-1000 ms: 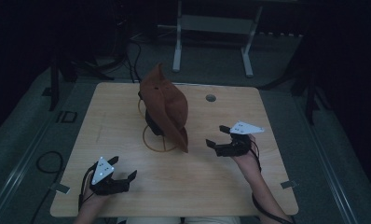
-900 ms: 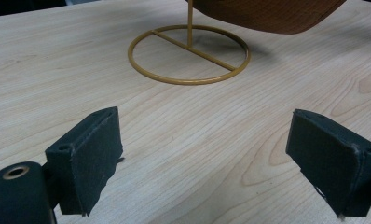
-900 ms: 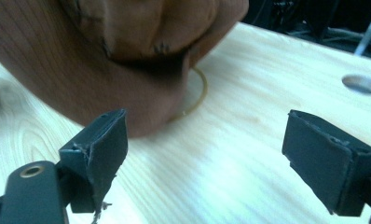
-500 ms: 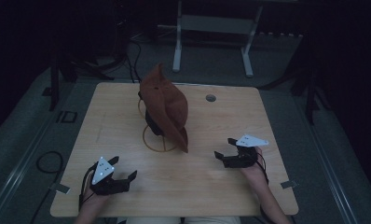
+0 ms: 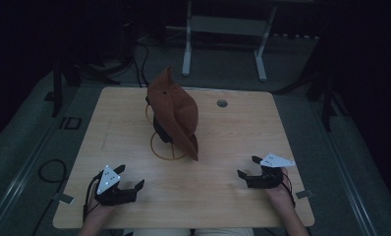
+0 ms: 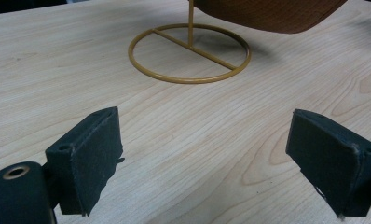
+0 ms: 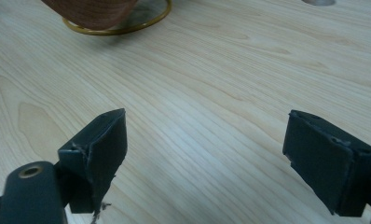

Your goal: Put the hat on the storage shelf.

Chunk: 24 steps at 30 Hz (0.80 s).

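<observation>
A brown cap [image 5: 176, 110] hangs on a gold wire stand whose ring base [image 5: 166, 147] rests near the middle of the wooden table [image 5: 242, 128]. My left gripper [image 5: 129, 179] lies open at the table's front left, empty. In the left gripper view the ring base [image 6: 189, 53] lies ahead, with the cap's brim [image 6: 267, 14] above it. My right gripper [image 5: 248, 167] is open and empty at the front right, pointing left. The right gripper view has the cap's edge [image 7: 88, 11] and the ring base [image 7: 144, 23] at the top left.
A round cable hole [image 5: 222, 103] is set in the table's far right part, also seen as the cable hole [image 7: 319, 2] in the right gripper view. A white frame [image 5: 223, 34] stands on the floor behind the table. Dark floor surrounds the table.
My right gripper has drawn back toward the table's front right edge, away from the cap. The left gripper has stayed in place. The cap has not moved.
</observation>
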Each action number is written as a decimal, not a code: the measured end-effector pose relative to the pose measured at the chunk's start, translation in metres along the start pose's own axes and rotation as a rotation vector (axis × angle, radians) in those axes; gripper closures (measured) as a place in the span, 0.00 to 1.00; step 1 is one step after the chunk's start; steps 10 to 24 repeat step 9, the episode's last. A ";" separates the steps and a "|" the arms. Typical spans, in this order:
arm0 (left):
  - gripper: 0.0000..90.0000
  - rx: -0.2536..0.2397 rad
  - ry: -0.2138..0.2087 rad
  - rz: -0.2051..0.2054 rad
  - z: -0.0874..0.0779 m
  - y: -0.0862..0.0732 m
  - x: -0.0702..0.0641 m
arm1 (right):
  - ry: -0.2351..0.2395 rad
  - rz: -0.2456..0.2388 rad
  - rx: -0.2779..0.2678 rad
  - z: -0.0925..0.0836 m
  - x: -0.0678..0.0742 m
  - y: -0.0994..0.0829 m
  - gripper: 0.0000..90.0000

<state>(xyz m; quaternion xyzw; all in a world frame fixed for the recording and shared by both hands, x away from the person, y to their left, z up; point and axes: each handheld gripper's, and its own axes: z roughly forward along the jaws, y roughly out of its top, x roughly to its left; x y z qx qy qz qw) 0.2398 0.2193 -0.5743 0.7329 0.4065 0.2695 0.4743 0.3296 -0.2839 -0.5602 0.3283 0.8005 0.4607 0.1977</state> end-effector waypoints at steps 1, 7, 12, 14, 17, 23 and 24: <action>0.12 0.000 0.000 -0.001 0.000 0.000 0.000 | -0.001 0.011 0.000 -0.001 -0.001 -0.002 0.15; 0.12 0.001 -0.001 -0.004 -0.001 0.000 0.000 | -0.010 0.029 -0.004 -0.002 -0.005 -0.005 0.15; 0.12 0.000 -0.002 -0.004 0.000 -0.001 0.001 | -0.011 0.023 -0.001 -0.002 -0.004 -0.005 0.15; 0.12 0.000 -0.002 -0.004 0.000 -0.001 0.001 | -0.011 0.023 -0.001 -0.002 -0.004 -0.005 0.15; 0.12 0.000 -0.002 -0.004 0.000 -0.001 0.001 | -0.011 0.023 -0.001 -0.002 -0.004 -0.005 0.15; 0.12 0.000 -0.002 -0.004 0.000 -0.001 0.001 | -0.011 0.023 -0.001 -0.002 -0.004 -0.005 0.15; 0.12 0.000 -0.002 -0.004 0.000 -0.001 0.001 | -0.011 0.023 -0.001 -0.002 -0.004 -0.005 0.15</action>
